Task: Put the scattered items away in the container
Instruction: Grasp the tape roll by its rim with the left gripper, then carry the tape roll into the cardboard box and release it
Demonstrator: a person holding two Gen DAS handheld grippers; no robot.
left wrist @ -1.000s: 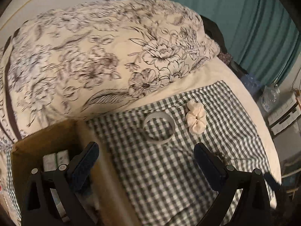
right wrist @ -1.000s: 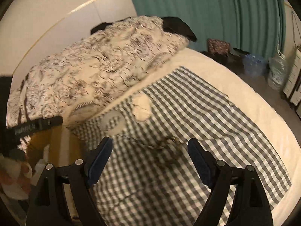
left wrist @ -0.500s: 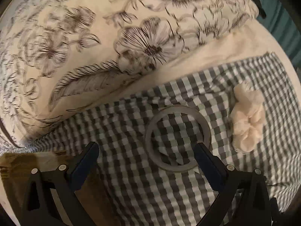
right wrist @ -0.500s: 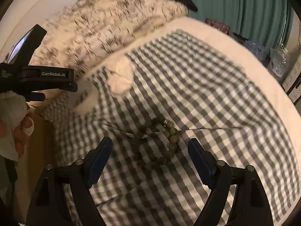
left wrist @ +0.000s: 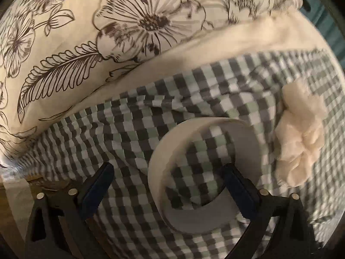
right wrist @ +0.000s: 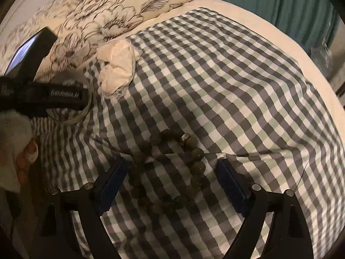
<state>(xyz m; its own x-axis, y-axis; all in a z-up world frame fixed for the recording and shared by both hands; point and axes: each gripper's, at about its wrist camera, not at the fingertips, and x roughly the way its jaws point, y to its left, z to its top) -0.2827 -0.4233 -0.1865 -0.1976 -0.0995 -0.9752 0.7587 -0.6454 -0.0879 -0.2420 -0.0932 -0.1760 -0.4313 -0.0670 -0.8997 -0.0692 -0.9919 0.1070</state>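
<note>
In the left wrist view the left gripper (left wrist: 166,185) is seen low over the tape roll (left wrist: 202,172), a wide, stiff ring of pale outer wrap and grey inner wall lying flat on the checked cloth (left wrist: 129,129). One finger is set inside the ring's hollow at the right of the frame and the other stands outside the near-left wall, so that wall lies between the jaws; the jaws have just been closing, yet a clear gap to the left pad is seen and nothing is pressed. The grip is judged to turn on this straddle: the wall runs roughly up and down the frame, across the closing line.

A cream scrunchie (left wrist: 299,149), soft and ruffled, lies just beside the roll at the right edge. The floral duvet (left wrist: 129,32) fills the upper frame, and a brown cardboard box edge (left wrist: 25,185), presumably the container, shows at the lower left.

In the right wrist view the right gripper (right wrist: 170,185) is held wide apart over a bead bracelet (right wrist: 170,168), a loop of dull, dark round beads with one metal bead, lying on the cloth between the fingers and untouched. The loop's long axis runs up and down the frame, along the fingers. The left gripper is seen again at the left edge, with a hand (right wrist: 19,151) under it.
</note>
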